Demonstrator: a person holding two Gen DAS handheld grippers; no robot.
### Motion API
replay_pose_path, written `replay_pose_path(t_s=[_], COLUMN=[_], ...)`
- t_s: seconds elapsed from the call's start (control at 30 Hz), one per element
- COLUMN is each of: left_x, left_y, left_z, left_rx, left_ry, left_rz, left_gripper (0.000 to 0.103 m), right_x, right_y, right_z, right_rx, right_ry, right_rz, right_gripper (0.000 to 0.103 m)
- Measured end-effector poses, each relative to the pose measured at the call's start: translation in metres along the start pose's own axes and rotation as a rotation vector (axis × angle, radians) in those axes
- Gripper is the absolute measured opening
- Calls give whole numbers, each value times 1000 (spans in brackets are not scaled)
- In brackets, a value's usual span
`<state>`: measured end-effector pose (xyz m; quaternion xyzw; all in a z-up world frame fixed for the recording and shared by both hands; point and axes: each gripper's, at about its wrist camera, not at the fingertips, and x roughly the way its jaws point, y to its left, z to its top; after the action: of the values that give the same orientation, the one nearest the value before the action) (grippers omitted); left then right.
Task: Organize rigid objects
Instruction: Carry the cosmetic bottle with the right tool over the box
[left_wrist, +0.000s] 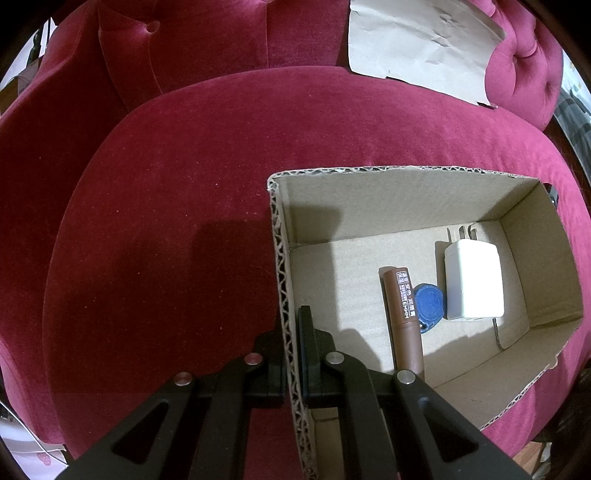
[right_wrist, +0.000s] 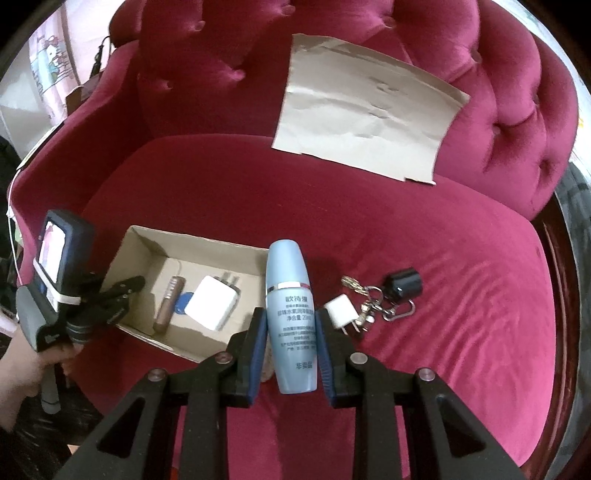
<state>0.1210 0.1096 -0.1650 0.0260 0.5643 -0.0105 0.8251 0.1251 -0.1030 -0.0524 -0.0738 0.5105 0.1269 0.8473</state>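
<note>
An open cardboard box (left_wrist: 284, 280) (right_wrist: 236, 253) sits on a red velvet sofa seat. Inside lie a brown tube (left_wrist: 404, 317) (right_wrist: 168, 302), a blue tag (left_wrist: 428, 301) (right_wrist: 183, 302) and a large white charger (left_wrist: 472, 280) (right_wrist: 214, 301). My left gripper (left_wrist: 293, 317) (right_wrist: 129, 286) is shut on the box's left wall. My right gripper (right_wrist: 291, 325) is shut on a pale blue bottle (right_wrist: 290, 317), held above the seat just right of the box. On the seat to the right lie a small white plug (right_wrist: 341, 312), a key ring (right_wrist: 369, 299) and a black fob (right_wrist: 402, 286).
A creased sheet of brown paper (right_wrist: 365, 125) (left_wrist: 424, 44) leans against the tufted backrest. A person's hand (right_wrist: 26, 365) holds the left gripper's handle at the sofa's left edge. Bare red cushion (right_wrist: 443, 229) stretches behind the loose items.
</note>
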Motion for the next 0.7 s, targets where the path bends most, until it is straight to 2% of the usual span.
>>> replay_pose_path(t_s=[0.7], left_x=[0], left_y=[0], left_z=[0], left_rx=[1], left_ry=[1], left_rz=[0], left_gripper=[5], right_x=[28], right_y=[80], right_z=[22], right_rx=[-112], right_ry=[25], right_rz=[109], right_gripper=[27])
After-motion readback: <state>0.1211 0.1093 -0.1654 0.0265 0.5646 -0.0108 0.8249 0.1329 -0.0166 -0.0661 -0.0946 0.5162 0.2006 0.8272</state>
